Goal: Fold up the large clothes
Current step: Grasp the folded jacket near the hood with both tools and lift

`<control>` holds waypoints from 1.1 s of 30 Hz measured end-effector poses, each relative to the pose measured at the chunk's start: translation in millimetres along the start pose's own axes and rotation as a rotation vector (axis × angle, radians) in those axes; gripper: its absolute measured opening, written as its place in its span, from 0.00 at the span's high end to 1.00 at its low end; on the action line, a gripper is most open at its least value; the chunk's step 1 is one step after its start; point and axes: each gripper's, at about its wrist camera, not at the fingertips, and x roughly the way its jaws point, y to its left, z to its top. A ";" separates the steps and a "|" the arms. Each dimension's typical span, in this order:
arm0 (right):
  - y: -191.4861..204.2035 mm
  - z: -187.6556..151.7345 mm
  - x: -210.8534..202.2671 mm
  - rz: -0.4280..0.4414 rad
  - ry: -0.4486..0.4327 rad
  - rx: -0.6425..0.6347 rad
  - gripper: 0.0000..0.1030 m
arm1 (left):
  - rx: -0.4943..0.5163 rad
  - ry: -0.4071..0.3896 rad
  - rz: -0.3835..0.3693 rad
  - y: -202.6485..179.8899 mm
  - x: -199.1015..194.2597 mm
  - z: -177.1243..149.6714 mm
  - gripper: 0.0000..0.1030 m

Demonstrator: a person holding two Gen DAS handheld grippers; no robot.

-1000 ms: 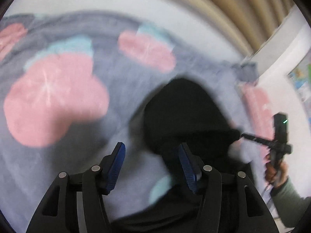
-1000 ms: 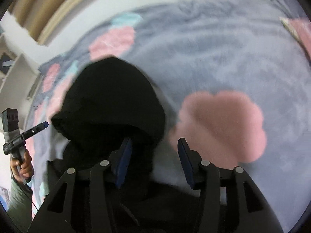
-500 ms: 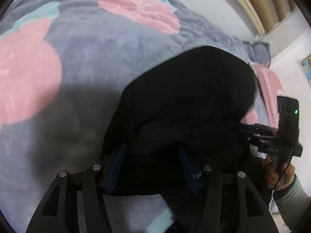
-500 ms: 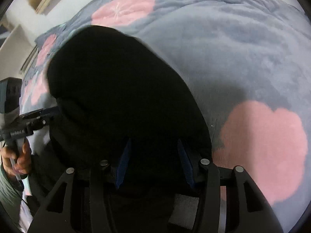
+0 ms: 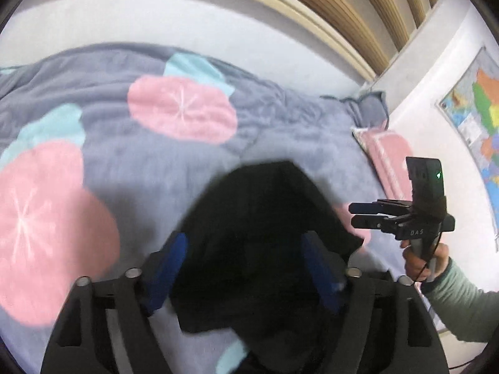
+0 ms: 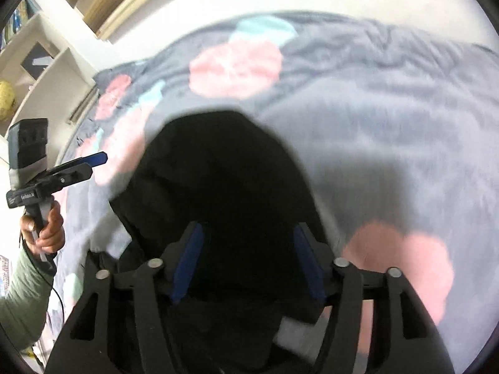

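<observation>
Both hand-held grippers, left (image 5: 241, 268) and right (image 6: 246, 263), have pulled back, jaws spread wide and holding nothing; the black garment (image 5: 268, 218) (just released) lies below them on the bed (image 5: 280, 118), fold apparently set.

1. Soft, even indoor light, with no glare.
2. Motion blur smears the grey fleece blanket with pink flowers (image 6: 389, 99) in both views, worst in the right wrist view.
3. The black garment (image 5: 268, 218) shows as a detailless dark mass.
4. Fisheye distortion bends the edges, and the corners are vignetted black.
</observation>
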 end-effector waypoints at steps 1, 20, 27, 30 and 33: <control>-2.8 9.7 3.9 -0.003 0.001 -0.013 0.35 | 0.001 0.022 -0.015 4.7 9.6 11.3 0.23; -1.2 36.1 114.4 0.191 0.250 -0.125 0.62 | 0.086 0.266 -0.162 11.5 124.1 19.3 0.83; 62.4 -2.8 26.2 0.158 0.124 -0.321 0.84 | 0.196 0.167 -0.163 -37.2 43.1 3.6 0.86; 89.6 -24.6 -19.4 0.133 0.064 -0.369 0.84 | 0.259 0.135 -0.154 -69.4 -1.5 -11.9 0.86; 113.5 -48.5 -56.3 0.111 0.023 -0.396 0.84 | 0.293 0.108 -0.141 -99.9 -39.6 -30.7 0.86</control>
